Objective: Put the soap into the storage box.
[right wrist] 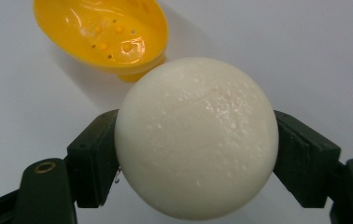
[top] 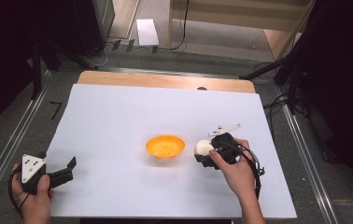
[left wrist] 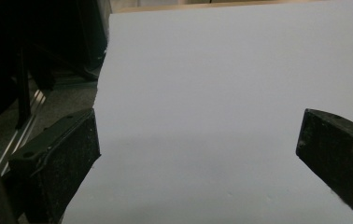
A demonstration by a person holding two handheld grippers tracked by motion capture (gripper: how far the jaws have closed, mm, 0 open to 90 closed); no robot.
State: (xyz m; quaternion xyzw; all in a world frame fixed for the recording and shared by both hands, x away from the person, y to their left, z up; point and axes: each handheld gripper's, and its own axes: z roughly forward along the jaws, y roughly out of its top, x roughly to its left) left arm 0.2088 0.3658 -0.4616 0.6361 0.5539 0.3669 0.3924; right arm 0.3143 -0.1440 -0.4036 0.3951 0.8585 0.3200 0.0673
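An orange bowl sits near the middle of the white sheet; in the right gripper view the bowl is at the upper left with small holes in its bottom. A white ball is just right of the bowl, clamped in my right gripper. Up close the ball bulges between both black jaws of the right gripper. My left gripper rests at the sheet's front left, jaws wide apart; in its own view the left gripper has only bare sheet between them.
The white sheet covers a wooden table. Metal rails run along both sides. A dark stand is at the back left, cables lie at the right, and a white box lies on the floor beyond.
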